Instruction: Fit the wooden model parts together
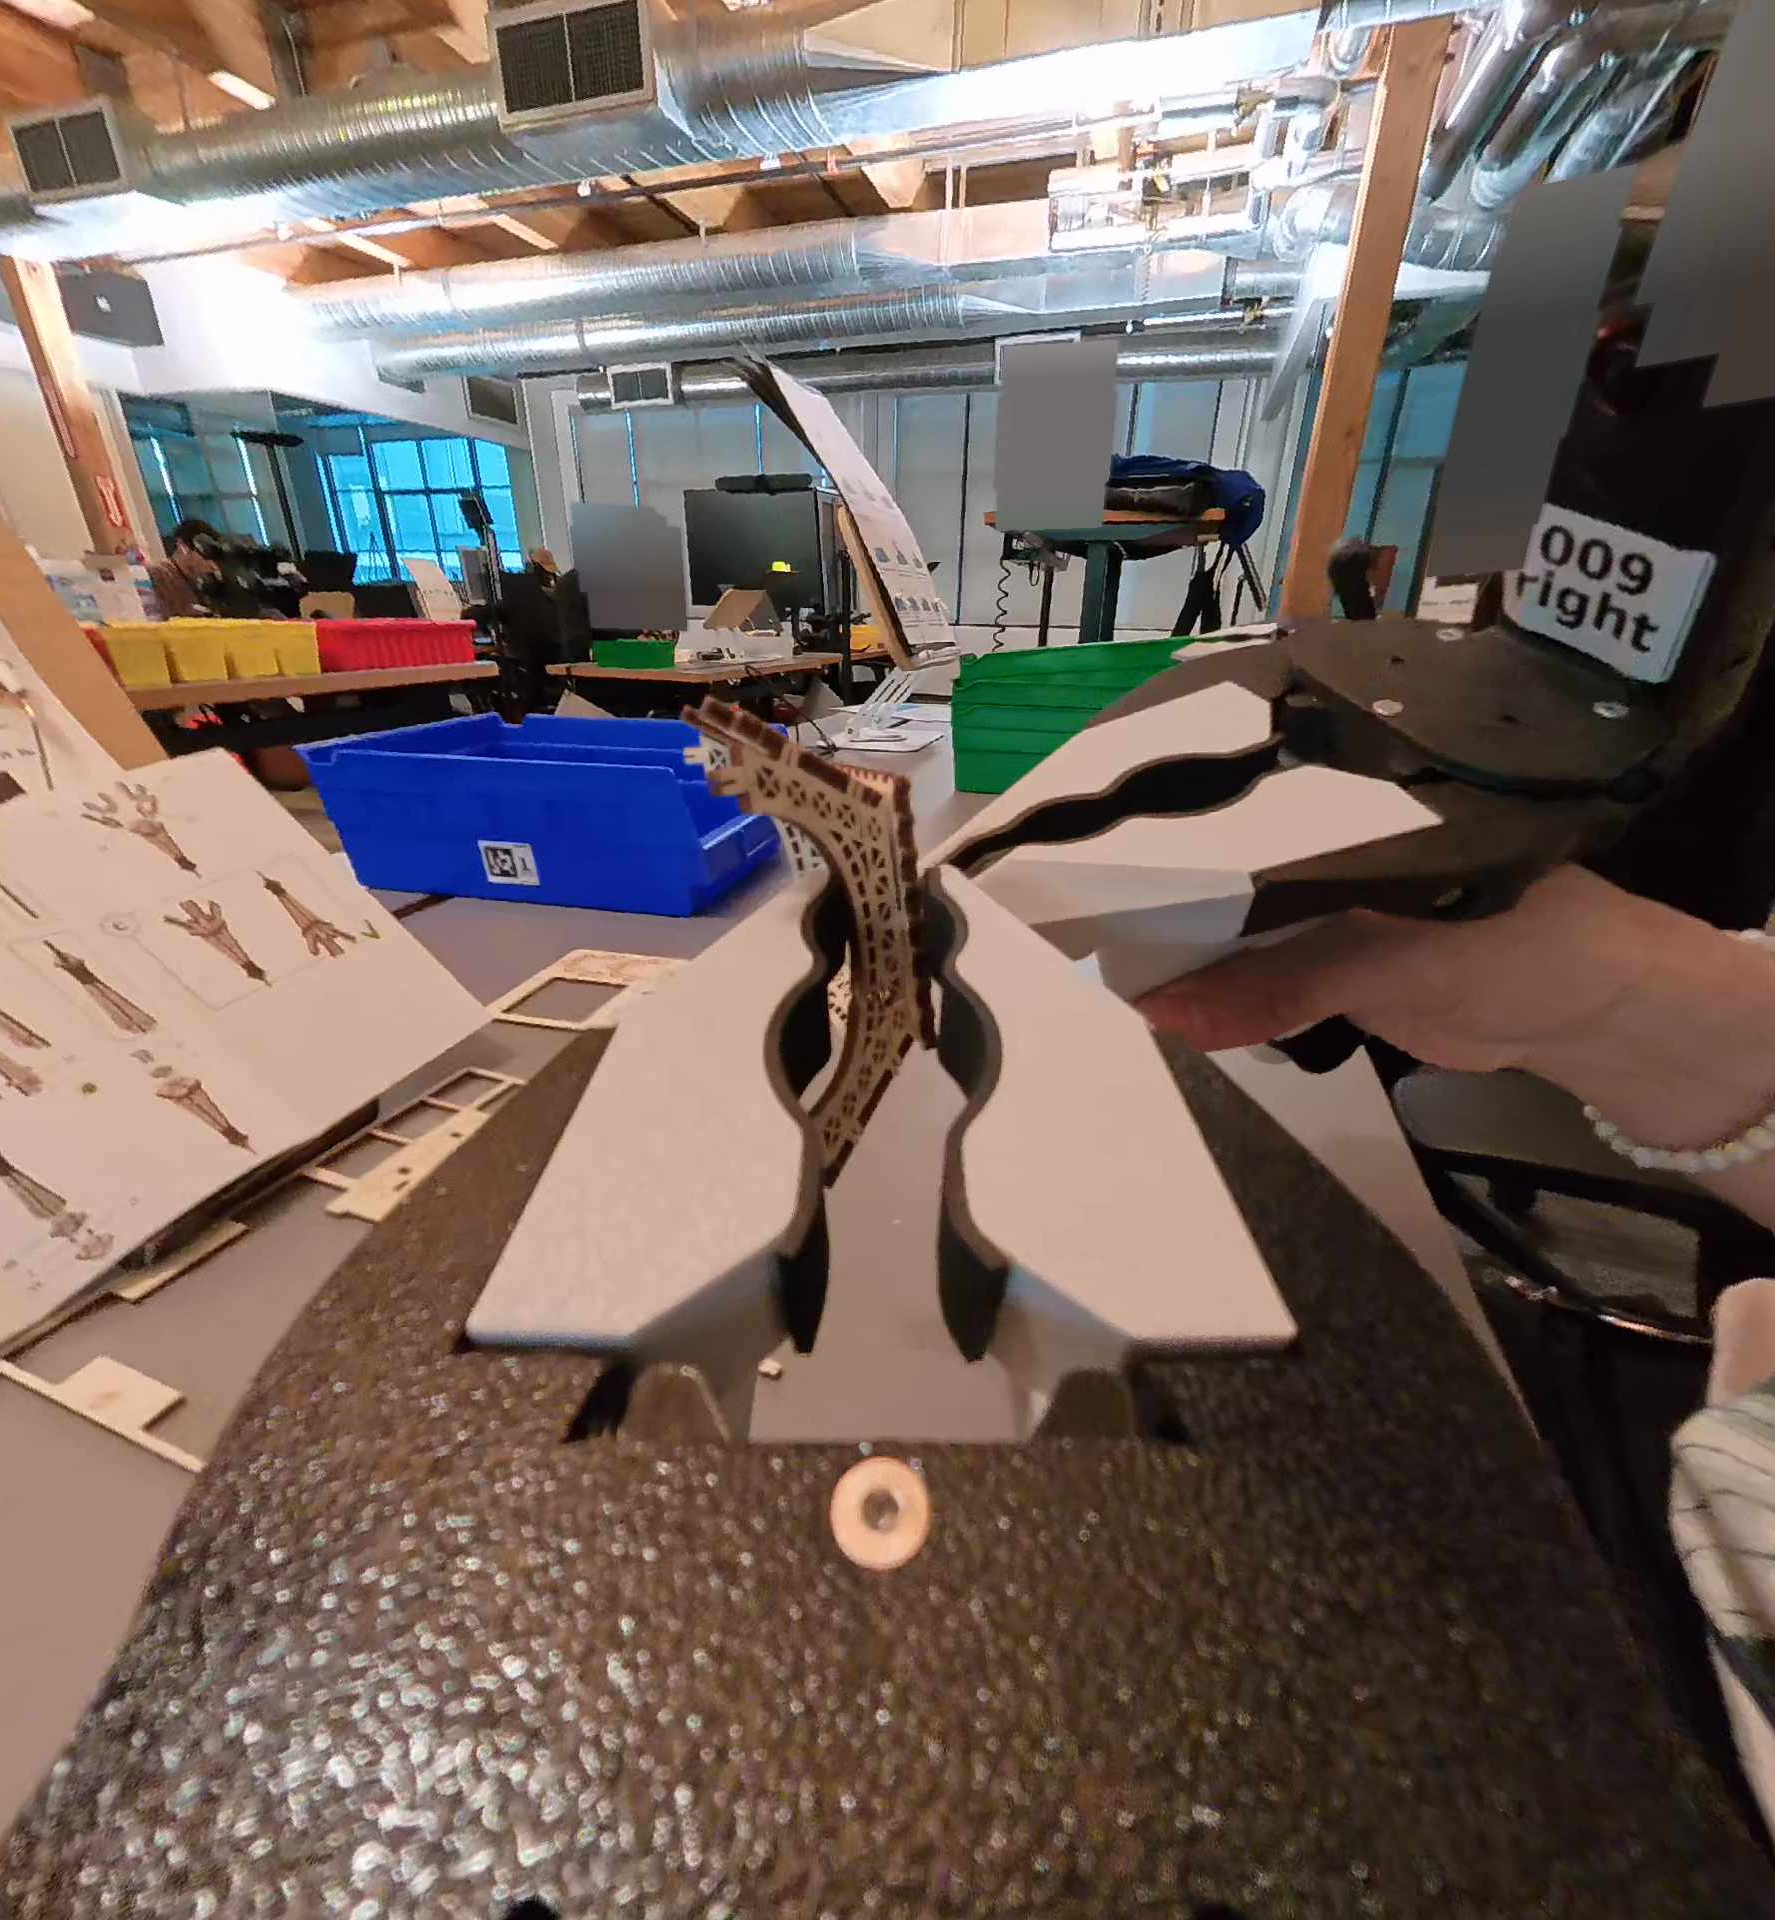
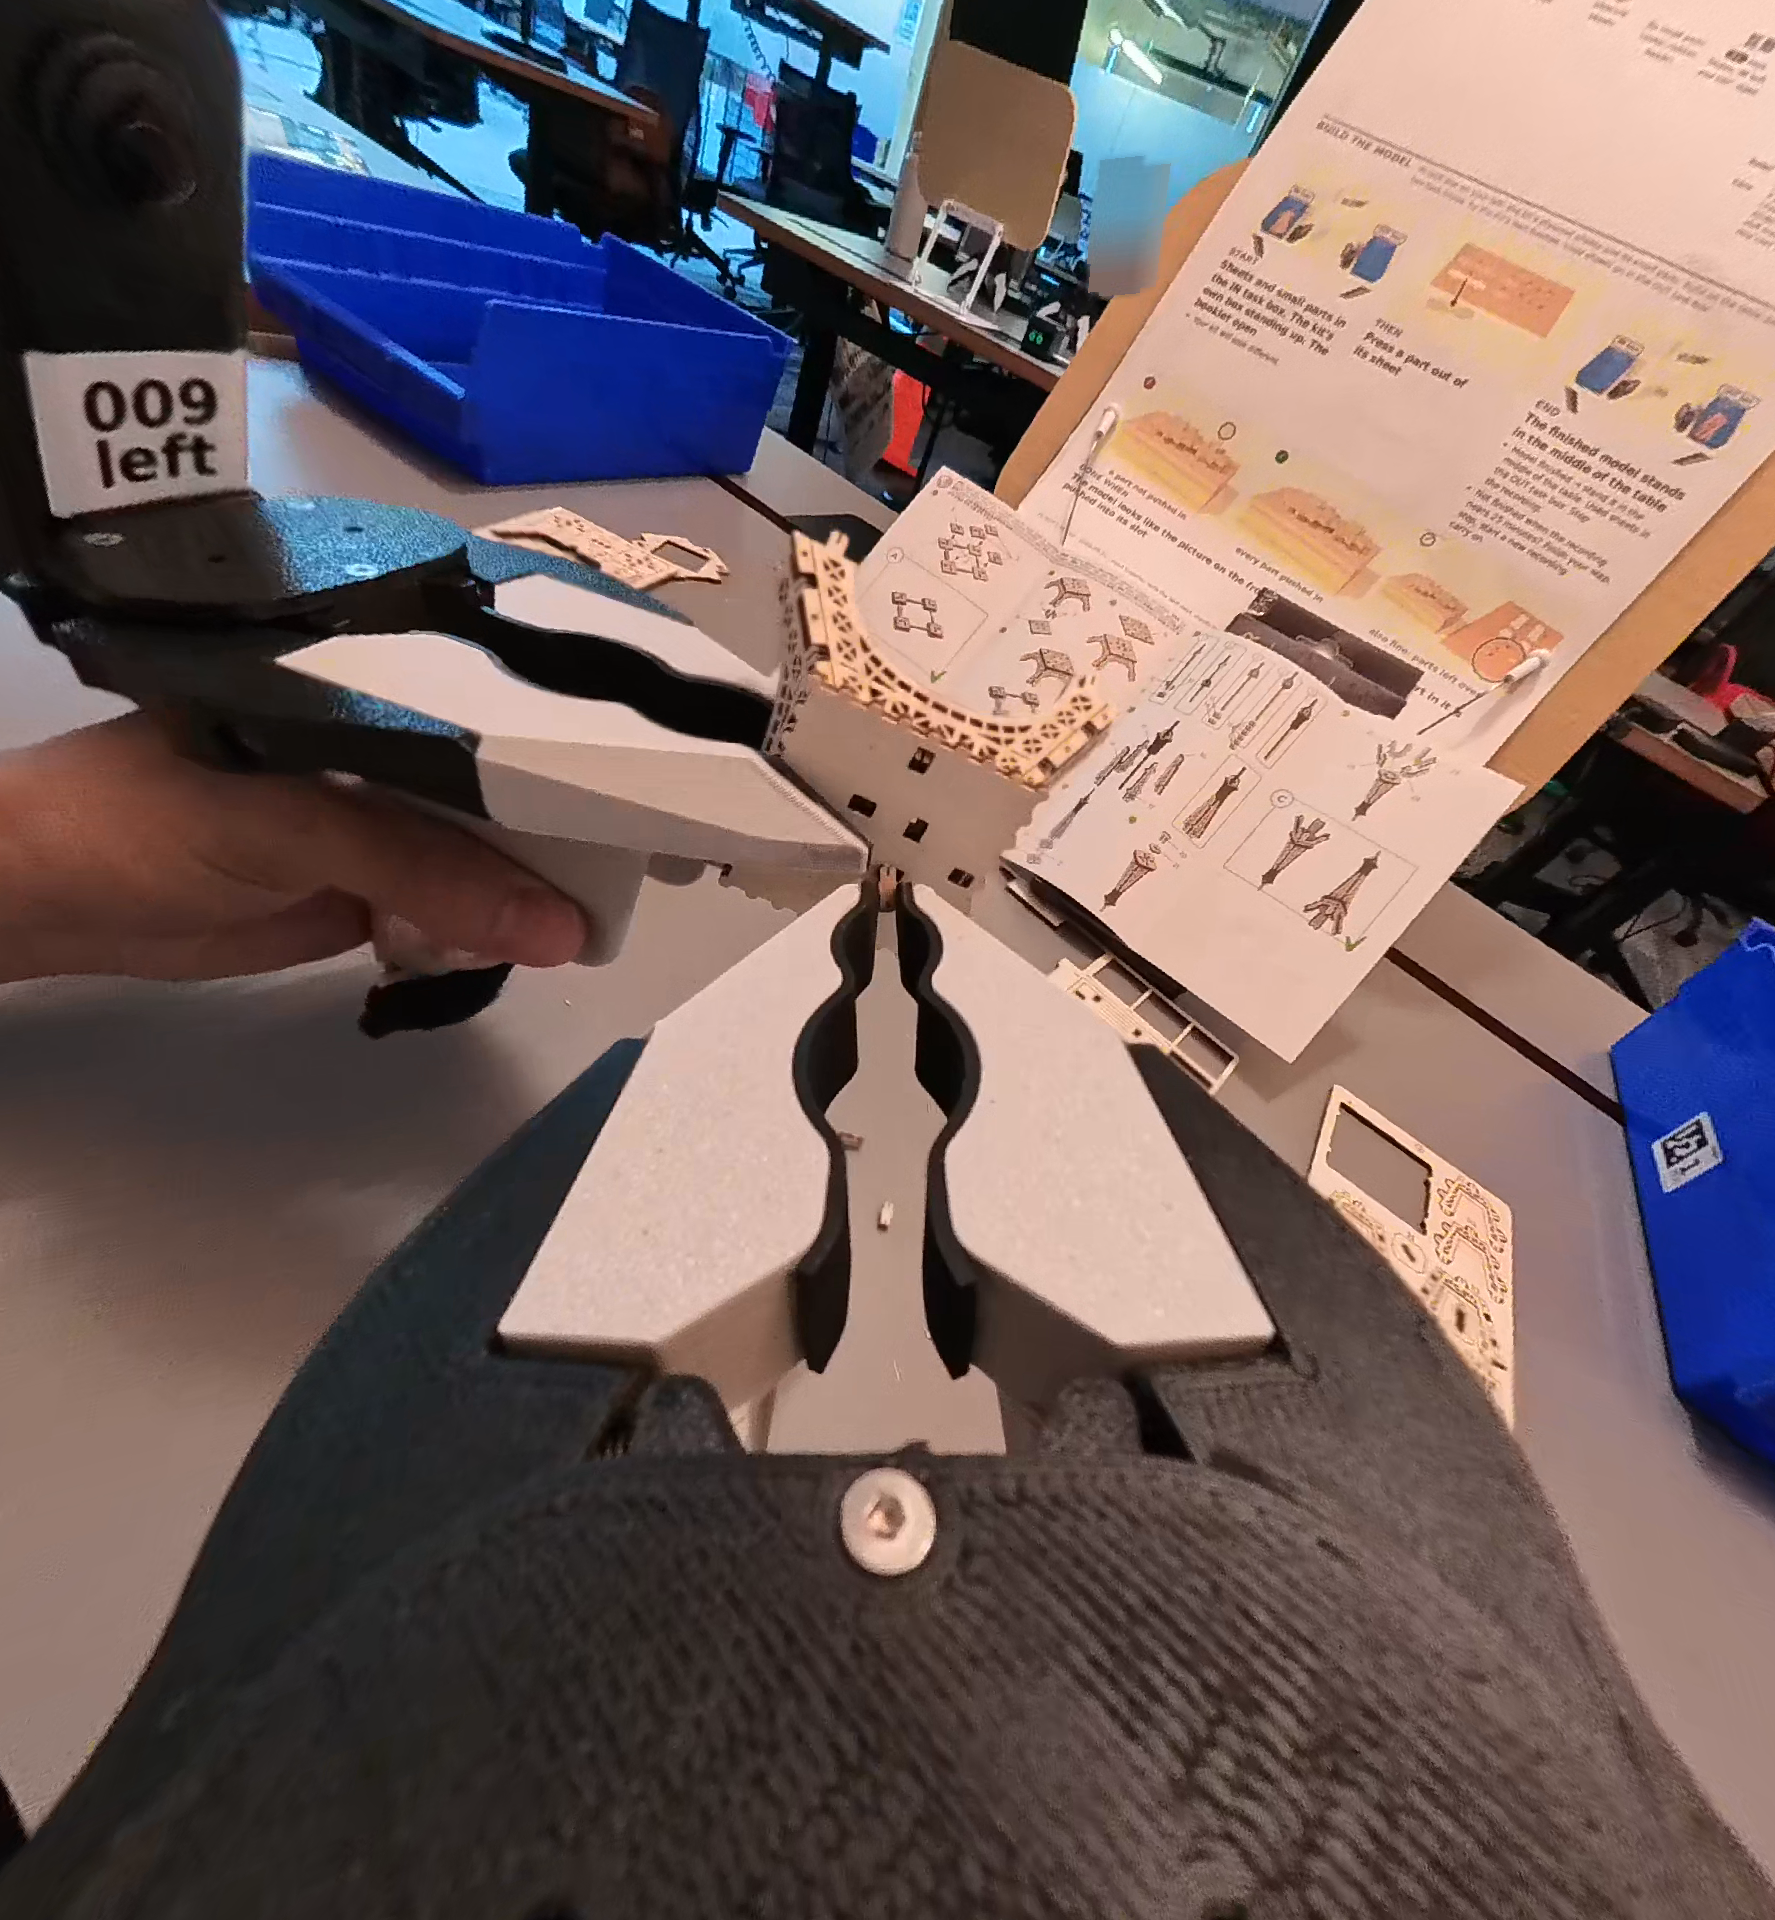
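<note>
two tongs pinch lattice model (image 2: 950, 717) | right tongs (image 2: 888, 894) contact tiny, unclear

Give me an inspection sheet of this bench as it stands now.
Surface: grey table, mostly bare near the tools.
Job's things: lattice arch held upright in the left tool; small wooden bit pinched at the right tool's tips beside a slotted panel.
Clutter: punched sheets, booklet, instruction board.
Grippers: both shut on parts.
Cables: nothing seen on the table.
Surroundings: blue bins, green trays, desks behind.
</note>
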The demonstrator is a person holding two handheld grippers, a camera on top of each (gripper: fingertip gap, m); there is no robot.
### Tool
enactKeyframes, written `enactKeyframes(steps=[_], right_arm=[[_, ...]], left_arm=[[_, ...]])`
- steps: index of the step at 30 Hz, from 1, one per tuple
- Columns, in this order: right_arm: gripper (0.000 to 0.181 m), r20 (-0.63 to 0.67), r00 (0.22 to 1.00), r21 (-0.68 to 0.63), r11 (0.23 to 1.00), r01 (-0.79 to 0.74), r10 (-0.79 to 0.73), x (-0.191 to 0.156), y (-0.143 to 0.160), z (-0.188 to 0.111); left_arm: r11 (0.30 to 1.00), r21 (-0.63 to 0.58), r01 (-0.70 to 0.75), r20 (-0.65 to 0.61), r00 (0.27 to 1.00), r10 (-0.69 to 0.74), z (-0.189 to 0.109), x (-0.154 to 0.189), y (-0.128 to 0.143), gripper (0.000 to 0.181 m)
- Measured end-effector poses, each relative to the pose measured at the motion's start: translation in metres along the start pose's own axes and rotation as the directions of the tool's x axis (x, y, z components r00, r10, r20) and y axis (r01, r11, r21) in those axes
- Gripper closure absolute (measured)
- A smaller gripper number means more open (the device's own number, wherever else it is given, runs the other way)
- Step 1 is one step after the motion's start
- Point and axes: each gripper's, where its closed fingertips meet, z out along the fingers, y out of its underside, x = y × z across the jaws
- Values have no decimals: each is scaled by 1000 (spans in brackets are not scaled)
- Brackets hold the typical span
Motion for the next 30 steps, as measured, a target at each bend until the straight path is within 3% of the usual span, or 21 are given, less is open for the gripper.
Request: enactKeyframes(steps=[4, 8, 13, 17, 22, 26, 30], right_arm=[[180, 6, 1000, -24, 999, 20, -20, 0, 4, 0], [180, 16, 1000, -82, 996, 23, -21, 4, 20, -3], [180, 96, 991, -365, 929, -53, 94, -1, 102, -7], [180, 127, 950, -335, 913, -231, 287, -3, 110, -7], [180, 190, 868, -303, 868, -393, 459, -4, 109, -4], [179, 158, 870, -327, 856, -400, 467, 1, 114, -5], [172, 162, 892, -398, 855, -332, 422, -6, 126, -6]], left_arm=[[993, -11, 116, 3, 993, -116, 1, -4, 2, 170], [927, -61, 370, 24, 929, -369, -1, -15, 10, 170], [708, -181, 683, -58, 711, -701, -7, -10, 27, 170], [562, -201, 802, -74, 560, -825, -11, -13, 37, 170], [453, -181, 873, -152, 430, -890, -13, -15, 34, 170], [462, -175, 870, -176, 434, -884, -13, -16, 35, 170], [567, -214, 795, -77, 565, -821, -12, -18, 52, 170]])
